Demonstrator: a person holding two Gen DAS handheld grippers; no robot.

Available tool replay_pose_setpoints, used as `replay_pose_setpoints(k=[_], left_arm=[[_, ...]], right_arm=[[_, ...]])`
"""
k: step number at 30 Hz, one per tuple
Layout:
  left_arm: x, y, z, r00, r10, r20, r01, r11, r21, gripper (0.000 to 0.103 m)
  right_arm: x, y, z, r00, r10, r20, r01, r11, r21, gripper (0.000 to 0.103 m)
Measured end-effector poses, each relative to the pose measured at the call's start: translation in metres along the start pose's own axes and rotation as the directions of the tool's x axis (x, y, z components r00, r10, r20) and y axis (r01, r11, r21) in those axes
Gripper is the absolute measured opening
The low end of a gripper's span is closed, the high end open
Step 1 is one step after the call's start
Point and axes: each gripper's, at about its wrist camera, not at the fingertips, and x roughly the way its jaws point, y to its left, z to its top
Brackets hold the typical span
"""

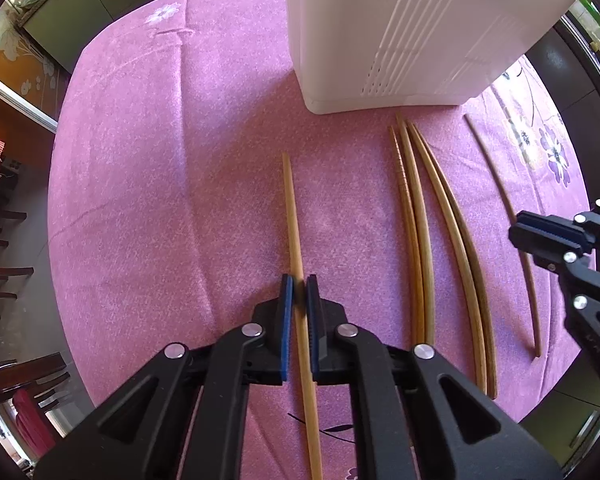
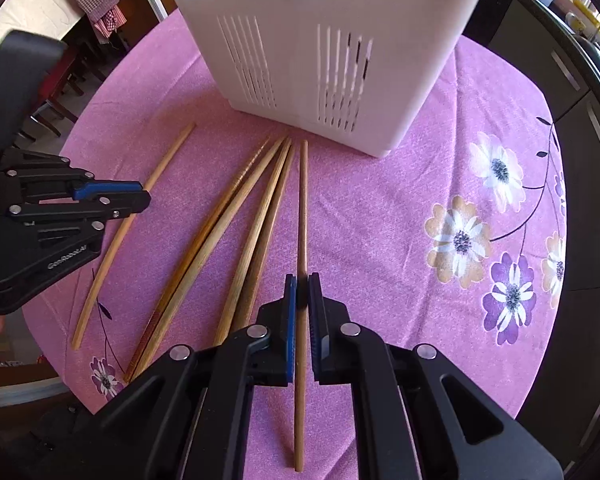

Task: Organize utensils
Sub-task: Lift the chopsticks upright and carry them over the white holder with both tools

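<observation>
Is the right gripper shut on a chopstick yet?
Shut: the right gripper has its blue pads against the rightmost chopstick, which lies on the tablecloth.

The box [image 2: 320, 40] stands on the surface [image 2: 400, 208]. All the sticks lie flat on the surface in front of the box, pointing toward it. Four sticks [image 2: 236, 220] lie close together in the middle. One stick [image 2: 132, 228] lies alone to their left. Another stick [image 2: 302, 220] lies just to their right.
</observation>
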Motion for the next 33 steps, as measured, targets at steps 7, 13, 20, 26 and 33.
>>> replay_pose_setpoints(k=[7,13,20,26,33], left_arm=[[-0.056,-0.008,-0.009,0.991,-0.017,0.134,0.011,0.999,0.046,0.006],[-0.107,-0.010,-0.028,0.970,-0.043,0.238,0.024,0.996,0.084,0.006],[-0.154,-0.009,-0.066,0.942,-0.060,0.331,0.021,0.993,0.119,0.006],[-0.165,-0.011,-0.092,0.928,-0.051,0.369,-0.003,0.990,0.143,0.006],[-0.170,-0.013,-0.103,0.922,-0.061,0.383,0.001,0.988,0.157,0.006]], right_arm=[[-0.076,-0.018,-0.015,0.984,0.018,0.175,-0.021,1.000,0.013,0.007],[-0.111,-0.028,-0.040,0.969,0.031,0.243,-0.036,0.999,0.016,0.007],[-0.127,-0.036,-0.070,0.958,0.051,0.283,-0.063,0.997,0.033,0.007],[-0.137,-0.040,-0.093,0.949,0.048,0.312,-0.066,0.997,0.046,0.007],[-0.142,-0.039,-0.099,0.946,0.042,0.322,-0.060,0.997,0.045,0.007]])
